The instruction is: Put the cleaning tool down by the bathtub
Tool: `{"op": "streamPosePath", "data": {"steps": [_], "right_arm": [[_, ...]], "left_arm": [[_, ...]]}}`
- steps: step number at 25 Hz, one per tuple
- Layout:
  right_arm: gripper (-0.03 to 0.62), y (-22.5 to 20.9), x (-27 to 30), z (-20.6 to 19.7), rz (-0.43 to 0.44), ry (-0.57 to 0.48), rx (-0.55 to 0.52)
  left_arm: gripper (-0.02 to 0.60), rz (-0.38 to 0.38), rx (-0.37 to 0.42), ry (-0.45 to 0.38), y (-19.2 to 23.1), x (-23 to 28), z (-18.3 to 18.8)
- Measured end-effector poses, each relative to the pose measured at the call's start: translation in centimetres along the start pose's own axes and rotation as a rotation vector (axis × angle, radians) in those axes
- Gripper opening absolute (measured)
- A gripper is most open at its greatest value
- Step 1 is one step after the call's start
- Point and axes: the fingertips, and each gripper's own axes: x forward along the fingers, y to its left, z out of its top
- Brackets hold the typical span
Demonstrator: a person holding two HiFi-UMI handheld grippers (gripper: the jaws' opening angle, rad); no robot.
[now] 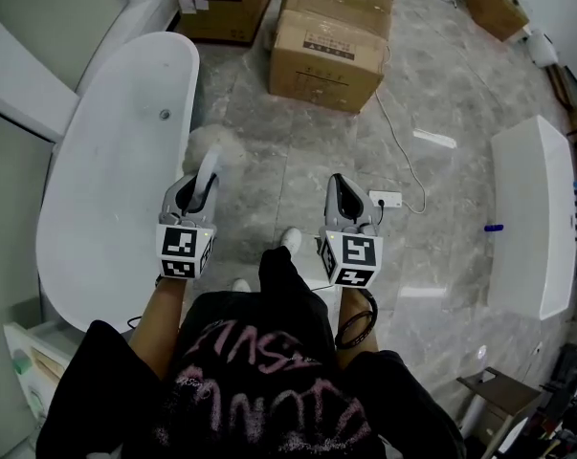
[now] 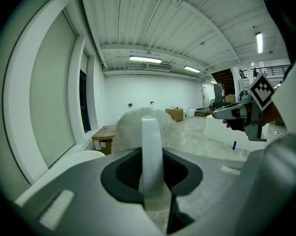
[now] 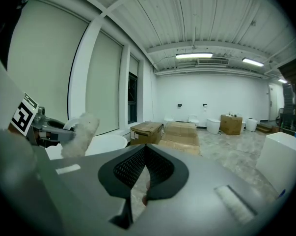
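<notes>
Left of frame: your left gripper [image 1: 198, 191] pinches the flat white handle of the fluffy white cleaning tool [image 1: 211, 149], just beside the white oval bathtub [image 1: 106, 189] | centre-right: your right gripper [image 1: 346, 202], jaws pressed together on nothing.

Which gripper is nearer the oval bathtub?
Left. The left gripper, shut on the cleaning tool, hangs just beside the bathtub rim. The right gripper is farther out, over the open floor.
</notes>
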Motion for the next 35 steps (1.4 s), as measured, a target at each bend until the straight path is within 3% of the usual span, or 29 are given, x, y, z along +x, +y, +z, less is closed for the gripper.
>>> {"op": "streamPosePath", "data": {"steps": [10, 20, 35], "right_arm": [[0.015, -6.0, 7.4, -1.1, 0.066, 0.06, 0.035], [0.015, -9.1, 11.9, -2.4, 0.127, 0.097, 0.076], [0.015, -7.9, 13.8, -6.1, 0.131, 0.177, 0.112]], "left_arm": [[0.086, 0.051, -0.016, 0.084, -0.9, 7.7, 0.6], [0.086, 0.094, -0.008, 0.155, -1.4, 12.0, 1.1], [0.086, 0.07, -0.064, 0.221, -0.6, 13.8, -2.9]]}}
